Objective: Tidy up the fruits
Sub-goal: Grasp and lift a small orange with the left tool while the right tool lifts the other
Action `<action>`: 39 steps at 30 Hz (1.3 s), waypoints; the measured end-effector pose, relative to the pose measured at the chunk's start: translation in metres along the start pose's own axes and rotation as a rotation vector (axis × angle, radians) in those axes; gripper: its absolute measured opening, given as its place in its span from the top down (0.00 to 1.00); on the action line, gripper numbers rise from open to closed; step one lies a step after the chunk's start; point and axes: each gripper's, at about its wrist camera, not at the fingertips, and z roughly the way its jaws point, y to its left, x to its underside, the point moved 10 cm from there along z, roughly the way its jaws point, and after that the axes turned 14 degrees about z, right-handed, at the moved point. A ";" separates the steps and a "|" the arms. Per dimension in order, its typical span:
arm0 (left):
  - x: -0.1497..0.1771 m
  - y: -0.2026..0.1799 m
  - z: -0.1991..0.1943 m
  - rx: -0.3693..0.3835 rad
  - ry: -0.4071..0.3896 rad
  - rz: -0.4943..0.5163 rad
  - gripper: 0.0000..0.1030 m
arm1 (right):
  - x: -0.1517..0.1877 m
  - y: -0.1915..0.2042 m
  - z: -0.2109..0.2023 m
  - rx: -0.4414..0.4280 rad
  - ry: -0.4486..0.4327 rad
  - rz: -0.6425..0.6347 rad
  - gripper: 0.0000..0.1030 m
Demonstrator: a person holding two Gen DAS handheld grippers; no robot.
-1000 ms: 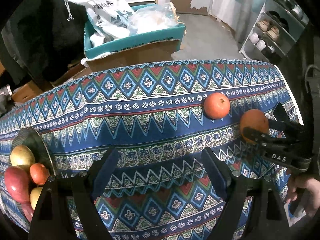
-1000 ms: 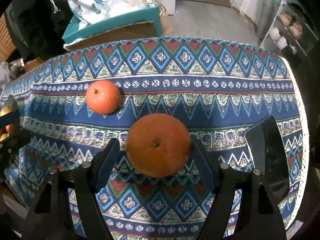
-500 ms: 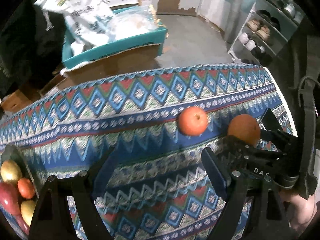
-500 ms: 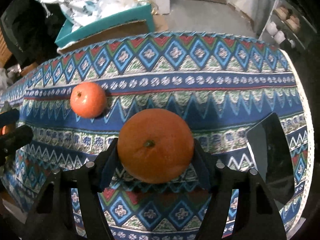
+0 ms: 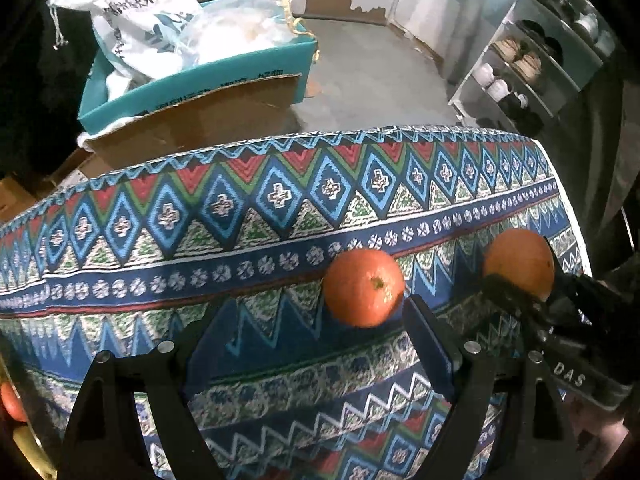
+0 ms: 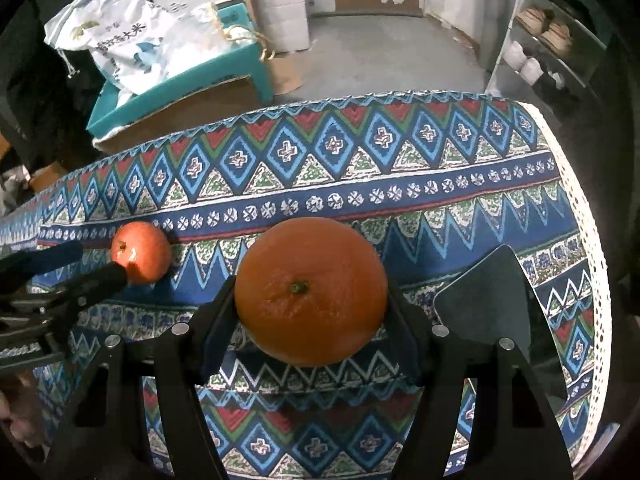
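Right wrist view shows the right gripper [image 6: 310, 320] clenched on a large orange [image 6: 311, 290], its dimpled, glossy rind pressed on both sides by the flat black pads, green stem button facing the lens. It sits just above the counter [image 6: 440, 208], which is draped in a woven cloth of blue, red and green diamonds and zigzags with a pale lace edge. A smaller, smoother tangerine [image 6: 141, 252] rests on the cloth to the left, between the tips of the left gripper [image 5: 316, 328]. From the left wrist view, those jaws stand released and wide, with the round tangerine [image 5: 363, 287] near the right-hand pad, not touched. Beyond the counter stands a teal cardboard box [image 5: 200, 80] holding crinkled plastic bags.
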 end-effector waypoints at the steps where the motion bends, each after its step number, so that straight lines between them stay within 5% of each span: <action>1: -0.001 0.000 0.003 0.003 0.000 -0.002 0.16 | 0.000 0.002 0.001 0.003 0.000 -0.002 0.33; 9: -0.007 -0.006 0.018 0.009 0.012 -0.007 0.22 | -0.001 0.001 0.004 0.006 0.002 0.000 0.33; 15: -0.009 -0.022 0.020 0.070 0.012 0.018 0.56 | -0.001 0.000 0.002 0.009 0.002 0.005 0.33; 39: 0.006 -0.003 -0.050 -0.006 -0.071 0.033 0.57 | 0.006 0.025 -0.046 -0.025 -0.061 -0.041 0.33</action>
